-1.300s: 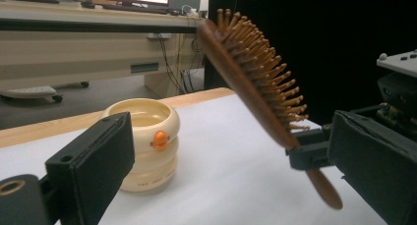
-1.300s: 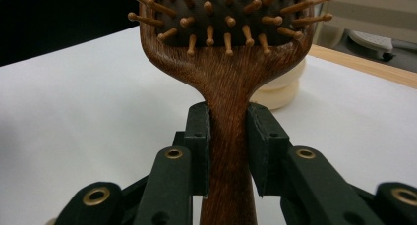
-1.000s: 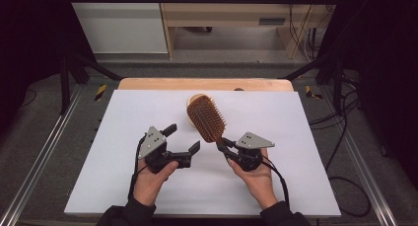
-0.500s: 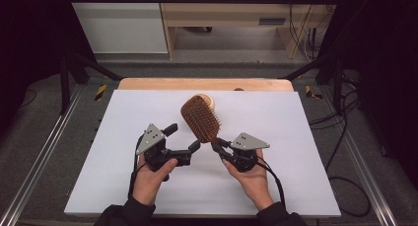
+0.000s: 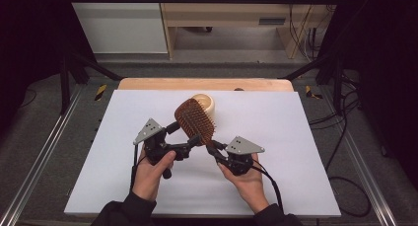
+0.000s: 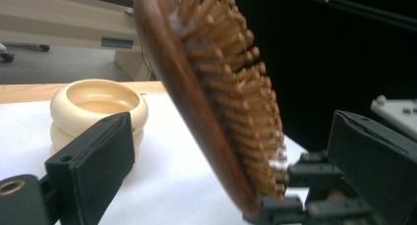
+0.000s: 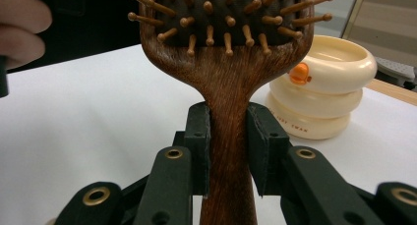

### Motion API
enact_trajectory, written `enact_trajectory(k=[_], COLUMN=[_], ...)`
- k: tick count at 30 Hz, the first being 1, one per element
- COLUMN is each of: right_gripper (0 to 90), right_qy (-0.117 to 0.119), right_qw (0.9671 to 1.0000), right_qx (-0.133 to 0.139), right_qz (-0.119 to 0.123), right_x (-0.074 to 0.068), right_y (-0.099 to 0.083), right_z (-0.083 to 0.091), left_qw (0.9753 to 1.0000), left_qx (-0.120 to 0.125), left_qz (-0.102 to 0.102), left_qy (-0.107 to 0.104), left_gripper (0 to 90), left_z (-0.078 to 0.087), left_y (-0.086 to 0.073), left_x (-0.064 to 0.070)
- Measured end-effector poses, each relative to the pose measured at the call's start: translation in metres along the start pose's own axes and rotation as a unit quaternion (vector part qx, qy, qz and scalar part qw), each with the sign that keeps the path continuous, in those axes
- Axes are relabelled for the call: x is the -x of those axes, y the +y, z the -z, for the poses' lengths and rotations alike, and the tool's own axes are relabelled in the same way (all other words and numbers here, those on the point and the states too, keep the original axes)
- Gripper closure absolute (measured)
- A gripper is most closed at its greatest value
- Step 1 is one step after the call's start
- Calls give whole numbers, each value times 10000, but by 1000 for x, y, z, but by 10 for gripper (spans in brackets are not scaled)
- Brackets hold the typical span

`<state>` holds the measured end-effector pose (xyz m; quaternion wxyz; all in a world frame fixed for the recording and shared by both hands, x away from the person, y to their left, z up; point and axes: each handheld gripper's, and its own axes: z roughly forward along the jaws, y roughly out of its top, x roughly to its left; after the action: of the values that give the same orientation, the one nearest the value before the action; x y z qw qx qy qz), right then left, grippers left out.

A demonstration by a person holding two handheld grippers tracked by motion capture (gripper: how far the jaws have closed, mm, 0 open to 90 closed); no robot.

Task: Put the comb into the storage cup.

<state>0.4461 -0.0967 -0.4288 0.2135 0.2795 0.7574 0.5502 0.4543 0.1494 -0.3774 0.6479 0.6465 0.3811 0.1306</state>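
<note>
Above the white worktop [image 5: 296,137], the hairbrush [image 5: 195,120] partly hides the cream bowl [image 5: 204,102] behind it. Right gripper [image 5: 213,148] fingers pinch its handle; left gripper [image 5: 190,142] fingers stand spread around the head. Dark room beyond.

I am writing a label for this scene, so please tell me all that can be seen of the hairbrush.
The hairbrush looks like dark brown wood, with an oval head of light wooden pins and a narrow handle. It is lifted off the table, head up and tilted. The right gripper clamps its handle; the open left gripper sits around its head, contact unclear.
</note>
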Motion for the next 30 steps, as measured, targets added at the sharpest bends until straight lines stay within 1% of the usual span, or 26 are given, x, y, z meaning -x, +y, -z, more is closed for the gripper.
enact_trajectory(k=[3,5,7,9,12,16,18,20,24,26,27,28,30], right_gripper=[727,727,727,727,727,727,727,727,727,727,727,726,727], right_qy=[33,73,96,103,94,70,61,54,53,49,49,52,56], right_qw=[10000,9999,9999,9999,9999,9998,9998,9998,9998,9998,9998,9998,9998], right_qx=[19,6,-10,-12,-9,3,29,21,11,23,23,21,23], right_qz=[33,70,61,83,117,193,185,205,216,216,216,211,206], right_x=[-3,-5,-6,-9,-11,-14,-15,-15,-16,-16,-16,-16,-16], right_y=[0,-1,-1,-1,0,0,0,0,0,0,0,-1,-1], right_z=[0,-1,-1,-3,-4,-4,-4,-4,-4,-4,-4,-4,-4], left_qw=[9998,9996,9996,9995,9993,9989,9988,9985,9984,9983,9983,9982,9982], left_qx=[138,170,155,128,190,194,183,185,247,264,268,265,263], left_qz=[57,77,59,39,150,321,399,494,502,510,514,519,519], left_qy=[119,209,239,279,300,282,219,151,116,107,105,104,122], left_gripper=[66,84,88,101,121,179,214,229,282,323,323,348,354], left_z=[-1,-3,-3,-4,-4,-4,-4,-5,-5,-4,-4,-3,-4], left_y=[4,7,9,12,15,16,15,15,15,15,15,15,14], left_x=[-1,-2,-2,-2,-4,-7,-8,-8,-7,-7,-7,-8,-8])
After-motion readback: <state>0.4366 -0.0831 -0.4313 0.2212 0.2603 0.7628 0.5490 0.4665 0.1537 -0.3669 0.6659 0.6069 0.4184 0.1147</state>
